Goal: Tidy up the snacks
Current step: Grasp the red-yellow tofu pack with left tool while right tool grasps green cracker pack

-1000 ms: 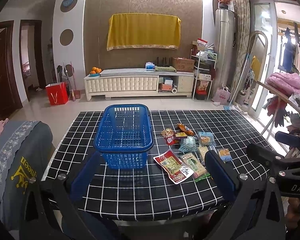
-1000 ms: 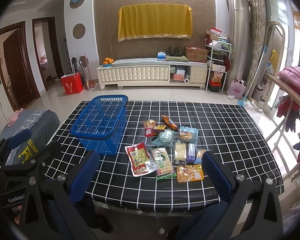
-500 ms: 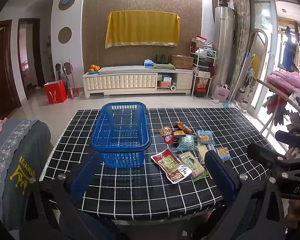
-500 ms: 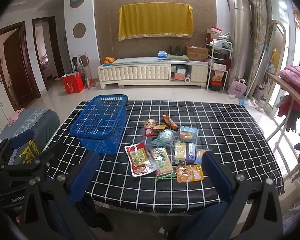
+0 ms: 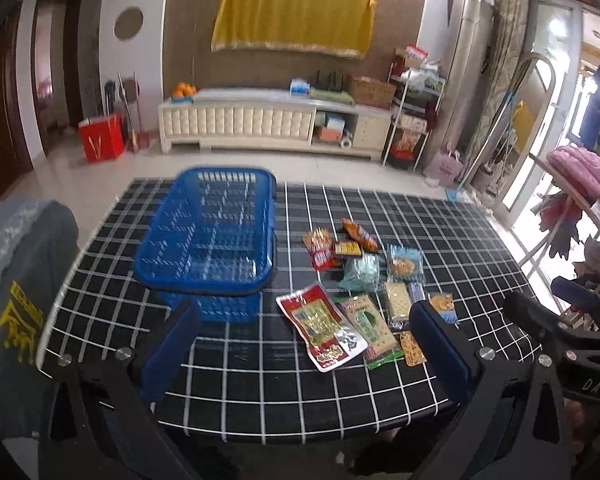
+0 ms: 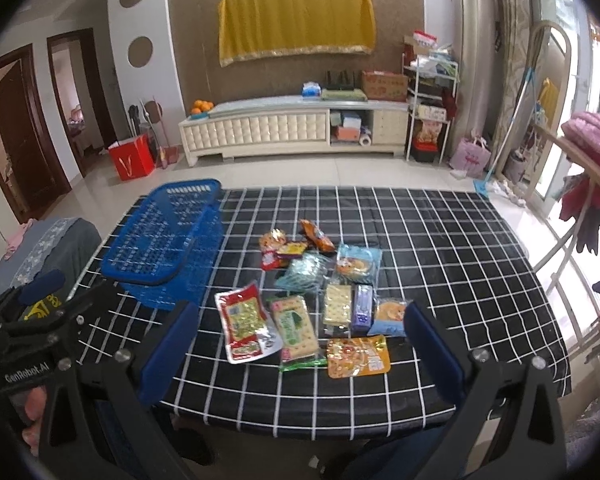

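Observation:
An empty blue plastic basket [image 5: 208,240] stands on the left of the black checked table [image 5: 260,380]; it also shows in the right wrist view [image 6: 164,244]. Several snack packets lie to its right, among them a red-and-white packet [image 5: 322,332] [image 6: 246,326], a green cracker packet [image 6: 294,326] and an orange packet [image 6: 358,356]. My left gripper [image 5: 304,344] is open and empty above the table's near edge. My right gripper [image 6: 300,356] is open and empty, just short of the packets.
A grey covered chair [image 5: 16,292] stands at the table's left. A clothes rack with pink bedding [image 6: 592,140] stands on the right. A white TV cabinet [image 6: 292,128] and a red bag [image 6: 132,158] are across the floor behind the table.
Both grippers have moved forward toward the table, so the basket and packets look larger. Both stay open. Nothing on the table has moved.

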Demonstrator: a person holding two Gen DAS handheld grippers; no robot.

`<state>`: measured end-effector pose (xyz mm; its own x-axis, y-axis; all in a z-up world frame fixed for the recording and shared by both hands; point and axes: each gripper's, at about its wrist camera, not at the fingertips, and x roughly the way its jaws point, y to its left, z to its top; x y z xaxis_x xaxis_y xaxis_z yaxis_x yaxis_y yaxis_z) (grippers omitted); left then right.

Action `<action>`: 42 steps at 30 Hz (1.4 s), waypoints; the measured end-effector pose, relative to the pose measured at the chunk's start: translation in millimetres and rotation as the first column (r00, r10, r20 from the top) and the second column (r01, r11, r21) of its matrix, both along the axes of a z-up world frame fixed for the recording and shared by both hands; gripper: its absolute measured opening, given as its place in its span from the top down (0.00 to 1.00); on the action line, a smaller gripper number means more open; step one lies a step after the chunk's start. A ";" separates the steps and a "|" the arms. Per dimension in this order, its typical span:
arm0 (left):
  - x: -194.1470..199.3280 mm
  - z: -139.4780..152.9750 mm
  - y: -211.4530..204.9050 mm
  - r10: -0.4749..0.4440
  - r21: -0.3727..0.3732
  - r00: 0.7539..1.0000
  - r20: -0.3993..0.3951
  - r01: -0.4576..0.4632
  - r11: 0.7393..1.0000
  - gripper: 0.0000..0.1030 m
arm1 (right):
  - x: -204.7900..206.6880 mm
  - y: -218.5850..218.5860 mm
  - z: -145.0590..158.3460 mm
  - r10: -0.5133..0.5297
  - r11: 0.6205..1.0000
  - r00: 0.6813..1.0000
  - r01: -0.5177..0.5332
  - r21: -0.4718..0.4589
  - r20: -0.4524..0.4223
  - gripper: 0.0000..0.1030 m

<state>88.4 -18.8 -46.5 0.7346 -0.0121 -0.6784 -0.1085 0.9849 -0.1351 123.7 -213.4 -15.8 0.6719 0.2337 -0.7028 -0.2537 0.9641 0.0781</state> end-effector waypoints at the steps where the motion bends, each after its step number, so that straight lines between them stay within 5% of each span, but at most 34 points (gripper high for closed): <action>1: 6.9 -6.3 -1.8 0.004 0.000 1.000 -0.022 -0.004 1.000 0.00 | 6.0 -2.9 -5.8 -0.001 1.000 1.000 0.001 0.002 -0.015 0.00; 8: 45.1 -55.4 -19.7 0.004 -0.015 0.987 -0.159 -0.007 1.000 0.00 | 38.5 -15.6 -48.5 0.010 1.000 0.995 -0.010 -0.004 -0.103 0.00; 20: 97.4 -139.2 -29.3 0.029 -0.084 0.927 -0.375 -0.065 0.994 0.00 | 85.7 -21.2 -118.1 0.044 0.998 0.974 -0.054 -0.042 -0.221 0.00; 35: 132.8 -204.7 -20.1 0.079 -0.084 0.877 -0.475 -0.135 0.987 0.05 | 117.3 -26.7 -162.1 0.058 0.997 0.959 -0.069 -0.033 -0.276 0.00; 42: 142.1 -219.2 -20.3 0.071 -0.073 0.869 -0.489 -0.122 0.990 0.29 | 117.6 -30.5 -169.2 0.045 0.998 0.956 -0.058 -0.036 -0.291 0.00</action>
<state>230.5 -39.1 -265.7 0.3152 -0.0429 -0.9481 -0.2794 0.9505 -0.1359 241.4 -243.9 -185.0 0.4258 0.2270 -0.8759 -0.2756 0.9546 0.1134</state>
